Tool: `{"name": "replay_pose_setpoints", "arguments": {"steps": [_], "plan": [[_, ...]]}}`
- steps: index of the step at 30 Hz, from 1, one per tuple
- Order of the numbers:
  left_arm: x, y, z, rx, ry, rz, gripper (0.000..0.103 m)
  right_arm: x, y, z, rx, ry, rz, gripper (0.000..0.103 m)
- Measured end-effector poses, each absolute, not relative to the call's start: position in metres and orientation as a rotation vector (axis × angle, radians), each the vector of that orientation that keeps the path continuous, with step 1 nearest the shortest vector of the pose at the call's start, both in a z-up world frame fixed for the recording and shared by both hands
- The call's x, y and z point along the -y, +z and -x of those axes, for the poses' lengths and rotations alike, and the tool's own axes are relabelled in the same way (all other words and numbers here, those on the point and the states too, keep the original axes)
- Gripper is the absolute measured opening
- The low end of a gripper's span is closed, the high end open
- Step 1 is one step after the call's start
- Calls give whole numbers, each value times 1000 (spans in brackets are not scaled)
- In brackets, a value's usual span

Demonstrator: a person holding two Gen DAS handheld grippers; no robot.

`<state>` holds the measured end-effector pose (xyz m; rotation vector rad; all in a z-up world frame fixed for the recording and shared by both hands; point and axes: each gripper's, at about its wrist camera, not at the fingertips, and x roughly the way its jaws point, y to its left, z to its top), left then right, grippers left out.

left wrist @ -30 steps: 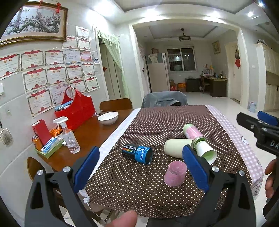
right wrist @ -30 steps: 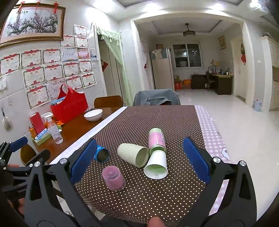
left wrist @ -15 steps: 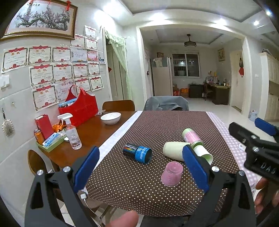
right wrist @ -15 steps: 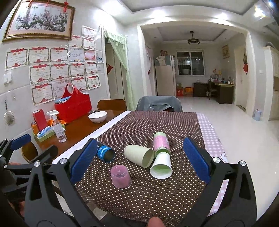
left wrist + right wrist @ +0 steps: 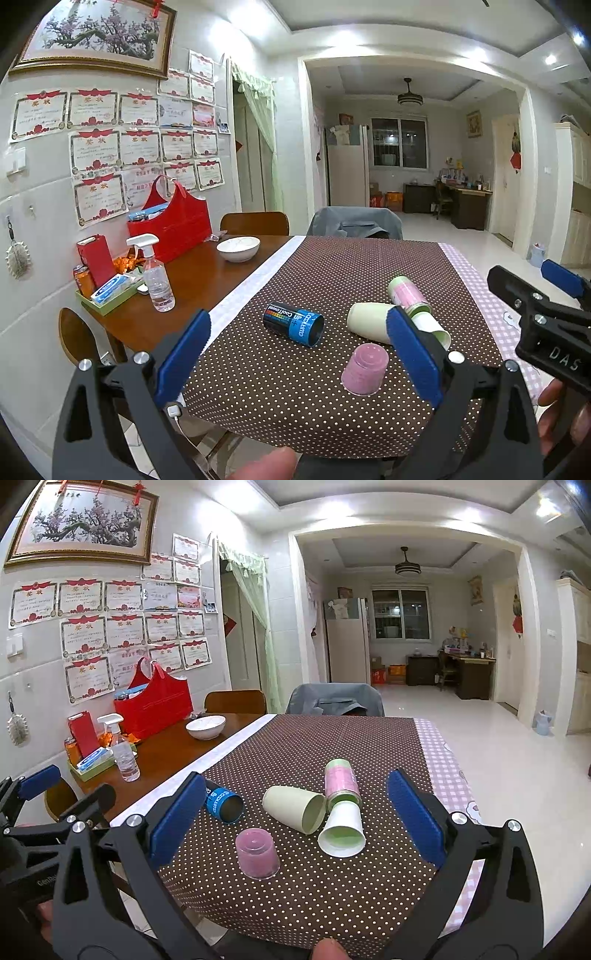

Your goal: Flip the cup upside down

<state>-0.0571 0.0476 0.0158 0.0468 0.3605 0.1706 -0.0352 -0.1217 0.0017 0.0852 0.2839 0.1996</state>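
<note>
- Right wrist view: cream cup [image 5: 293,808] lies on its side on the table [image 5: 332,886], touching the white paper cup [image 5: 341,830].
- Both claws, right claw [image 5: 295,812] and left claw [image 5: 299,354], are spread, holding nothing.
- Cup looks light, rigid, smooth; best gripped across its mid-wall.

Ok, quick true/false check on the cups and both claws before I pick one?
1. The pink cup already stands mouth down. True.
2. The cream cup stands upright. False: it lies on its side.
3. The left claw grips the blue can. False: it is open, holding nothing.
4. The right claw is open. True.
5. The white cup lies on its side, mouth toward the camera. True.
</note>
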Motion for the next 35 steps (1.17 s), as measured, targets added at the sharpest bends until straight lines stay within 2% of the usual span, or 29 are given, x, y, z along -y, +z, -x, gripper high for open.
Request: {"name": "replay_pose_setpoints", "arguments": {"steps": [35], "plan": [[-48,17,59,-357,177,-43,94,119,-7,30,-320,216,-96,97]]}}
